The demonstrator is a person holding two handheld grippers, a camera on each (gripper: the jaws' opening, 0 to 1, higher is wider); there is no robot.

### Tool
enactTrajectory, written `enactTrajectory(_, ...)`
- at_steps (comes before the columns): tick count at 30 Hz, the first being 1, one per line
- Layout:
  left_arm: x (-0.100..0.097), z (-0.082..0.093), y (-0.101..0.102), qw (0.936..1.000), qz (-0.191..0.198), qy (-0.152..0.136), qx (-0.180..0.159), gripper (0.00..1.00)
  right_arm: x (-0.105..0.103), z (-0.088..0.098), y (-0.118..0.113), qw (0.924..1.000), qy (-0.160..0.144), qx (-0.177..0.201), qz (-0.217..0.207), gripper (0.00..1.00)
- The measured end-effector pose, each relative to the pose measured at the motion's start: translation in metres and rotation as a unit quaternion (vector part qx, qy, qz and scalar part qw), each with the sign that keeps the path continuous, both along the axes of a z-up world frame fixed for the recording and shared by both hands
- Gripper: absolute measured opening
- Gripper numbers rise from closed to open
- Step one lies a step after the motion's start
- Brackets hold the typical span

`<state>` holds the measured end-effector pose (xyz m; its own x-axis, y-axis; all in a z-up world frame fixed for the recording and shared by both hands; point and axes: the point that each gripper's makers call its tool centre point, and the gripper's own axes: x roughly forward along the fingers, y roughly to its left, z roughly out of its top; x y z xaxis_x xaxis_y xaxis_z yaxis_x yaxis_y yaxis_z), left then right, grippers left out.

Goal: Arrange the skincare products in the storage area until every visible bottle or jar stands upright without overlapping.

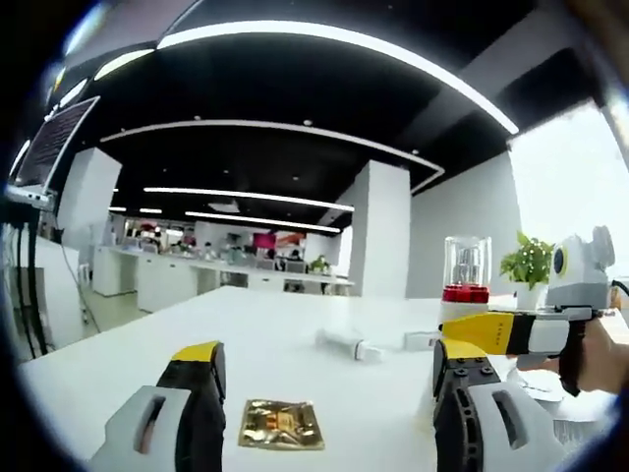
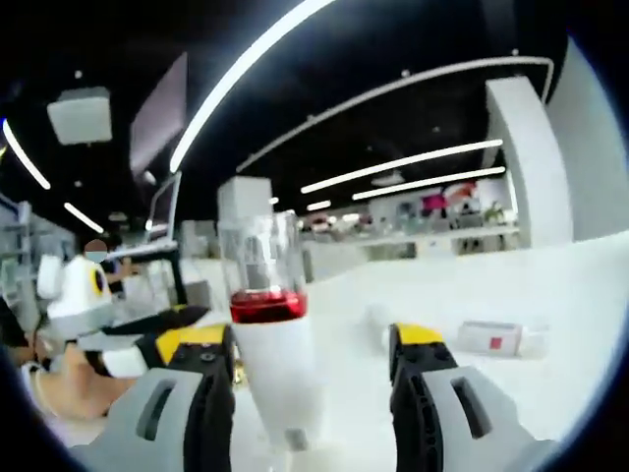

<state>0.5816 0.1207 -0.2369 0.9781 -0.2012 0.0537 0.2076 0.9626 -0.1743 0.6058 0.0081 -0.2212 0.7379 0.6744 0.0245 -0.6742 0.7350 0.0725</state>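
Note:
A white bottle (image 2: 270, 364) with a red band and a clear cap stands upright between the jaws of my right gripper (image 2: 310, 339), close to the left jaw with a gap to the right jaw. This gripper is open. The same bottle (image 1: 466, 285) stands at the right of the left gripper view, with the right gripper (image 1: 474, 328) at its base. My left gripper (image 1: 328, 354) is wide open over a gold sachet (image 1: 282, 425) lying flat. A white tube (image 1: 349, 344) and a small clear bottle (image 1: 423, 340) lie on their sides. The small bottle (image 2: 496, 337) has a red label.
The white table (image 1: 246, 324) stretches far ahead. A potted plant (image 1: 529, 264) stands behind the bottle at the right. My left gripper (image 2: 177, 329) comes in from the left of the right gripper view. Office desks and pillars stand far behind.

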Motion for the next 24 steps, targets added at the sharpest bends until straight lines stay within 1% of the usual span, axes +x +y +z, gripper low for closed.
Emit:
enactTrajectory(3,0.000,-0.005,0.002,0.9999,0.006,0.011,0.003,0.84,0.000,-0.003,0.003,0.9999,0.011,0.006,0.008,0.56)
enactTrajectory(7,0.001,-0.007,0.003,0.9998,0.009,0.015,0.004,0.84,-0.005,-0.012,0.008,0.9994,0.022,-0.018,0.019,0.47)
enactTrajectory(11,0.001,-0.008,0.003,0.9998,0.009,0.017,0.004,0.84,-0.009,-0.016,0.011,0.9989,0.028,-0.018,0.032,0.41)
enactTrajectory(16,-0.002,-0.010,0.004,0.9997,0.011,0.020,0.003,0.84,-0.009,-0.022,0.014,0.9982,0.037,-0.024,0.039,0.37)
enactTrajectory(18,-0.003,-0.011,0.005,0.9997,0.012,0.021,0.002,0.84,-0.014,-0.023,0.015,0.9979,0.038,-0.028,0.044,0.31)
enactTrajectory(21,-0.003,-0.012,0.006,0.9997,0.012,0.022,0.000,0.84,-0.014,-0.022,0.014,0.9981,0.025,-0.042,0.037,0.30)
enactTrajectory(24,-0.003,-0.013,0.006,0.9997,0.012,0.023,0.000,0.84,-0.017,-0.022,0.012,0.9981,0.022,-0.046,0.034,0.30)
